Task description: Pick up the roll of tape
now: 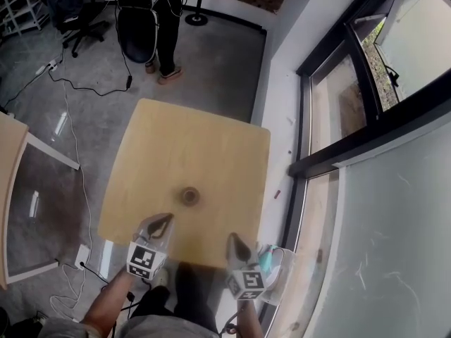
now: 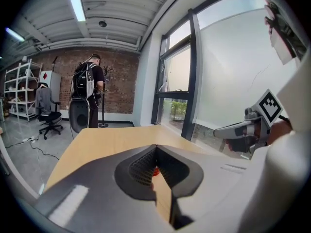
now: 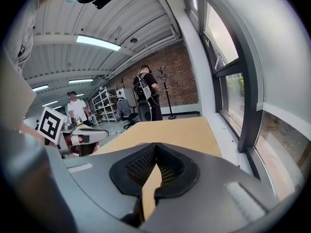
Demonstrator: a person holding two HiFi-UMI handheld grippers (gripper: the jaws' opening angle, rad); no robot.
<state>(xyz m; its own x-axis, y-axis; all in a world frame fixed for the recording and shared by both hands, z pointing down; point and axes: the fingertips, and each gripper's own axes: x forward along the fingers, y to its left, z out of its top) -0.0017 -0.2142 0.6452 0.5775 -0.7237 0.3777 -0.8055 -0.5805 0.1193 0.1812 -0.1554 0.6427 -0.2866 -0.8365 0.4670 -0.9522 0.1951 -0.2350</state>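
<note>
A small brown roll of tape [image 1: 189, 196] lies flat on the light wooden table [image 1: 197, 139], a little nearer its front edge than its middle. My left gripper [image 1: 166, 219] hovers over the front edge, just left of and below the roll, apart from it. Its jaws are shut with nothing in them [image 2: 156, 147]. My right gripper [image 1: 231, 239] hangs at the front right edge, further from the roll. Its tips also meet with nothing between them [image 3: 155, 144]. Neither gripper view shows the roll clearly.
A person with a backpack [image 1: 165, 27] stands beyond the table next to a dark chair [image 1: 135, 30]. Cables [image 1: 70, 111] trail over the floor at the left, beside another table [image 1: 10, 189]. A window wall [image 1: 338, 118] runs along the right.
</note>
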